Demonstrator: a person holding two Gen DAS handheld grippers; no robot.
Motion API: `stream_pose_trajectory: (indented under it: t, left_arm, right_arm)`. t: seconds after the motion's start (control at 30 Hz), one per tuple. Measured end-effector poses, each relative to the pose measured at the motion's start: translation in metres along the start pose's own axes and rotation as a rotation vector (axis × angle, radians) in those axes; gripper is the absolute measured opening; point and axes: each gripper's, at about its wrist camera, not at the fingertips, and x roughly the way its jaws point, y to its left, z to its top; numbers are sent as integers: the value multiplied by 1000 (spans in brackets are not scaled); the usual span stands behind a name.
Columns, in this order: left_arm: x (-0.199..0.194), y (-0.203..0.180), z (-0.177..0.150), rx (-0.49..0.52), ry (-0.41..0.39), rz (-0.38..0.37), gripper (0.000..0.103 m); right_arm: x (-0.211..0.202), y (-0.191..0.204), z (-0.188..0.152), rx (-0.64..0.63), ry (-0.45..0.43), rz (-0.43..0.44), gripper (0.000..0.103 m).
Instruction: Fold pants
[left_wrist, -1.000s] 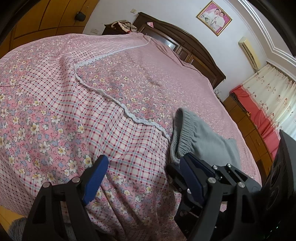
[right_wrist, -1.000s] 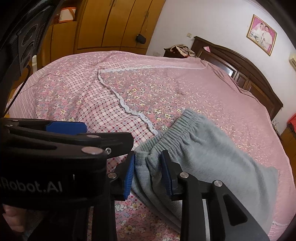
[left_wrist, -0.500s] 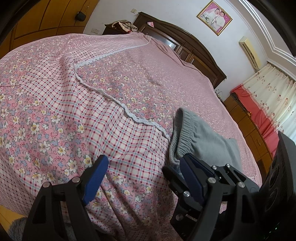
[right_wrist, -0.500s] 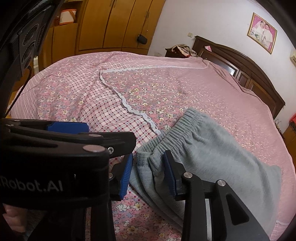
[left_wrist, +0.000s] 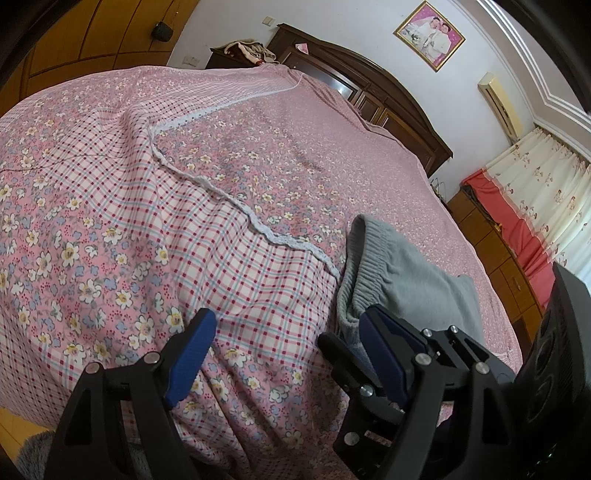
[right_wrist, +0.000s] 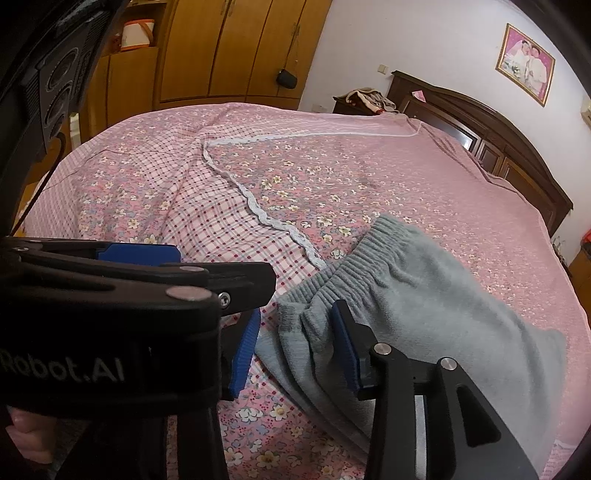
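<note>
Grey pants (right_wrist: 424, 306) folded on bed (right_wrist: 332, 177), waistband corner between just-opening right gripper (right_wrist: 295, 339) pads, long axis running away rightward; left gripper (left_wrist: 284, 350) wide open, empty, beside them.

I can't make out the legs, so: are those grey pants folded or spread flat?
Folded. The pants lie on the bed as a short doubled bundle, the waistband bunched at one end, with no separate legs stretched out.
</note>
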Motion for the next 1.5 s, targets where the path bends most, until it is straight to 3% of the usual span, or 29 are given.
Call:
stream_pose_trajectory:
  t: [0.2,0.23,0.43,0.57,0.8,1.03,1.23,1.3,1.43,1.5]
  left_arm:
    - [0,5,0,-18,-2,-5,83]
    - [-1,6,0,-24,-3,-9,83]
    - [-20,0,4,-4,-64,-37,83]
    - [-40,-18,6,58,-129,-34,84]
    - [-52,-69,19,151,-144,-64,84]
    - [-39,-143,24,259,-132,-116,84]
    - [-6,-195,36,346,-111,-134,87]
    - [8,-201,41,355,-83,-128,87]
    - [50,-204,38,388,2,-100,87]
    - [68,-199,32,433,59,-88,86]
  right_arm:
    - [-1,1,2,9,-4,0,46]
    - [-2,2,2,5,-16,9,51]
    - [-50,-3,14,35,-225,189,61]
    - [-68,-16,22,74,-266,162,65]
    - [-90,-65,15,152,-275,103,65]
    - [-106,-152,-25,334,-211,65,65]
    - [-118,-266,-84,606,-143,132,65]
    - [-113,-304,-100,709,-126,209,65]
    - [-64,-364,-124,930,-104,508,65]
    - [-36,-377,-129,987,-22,500,65]
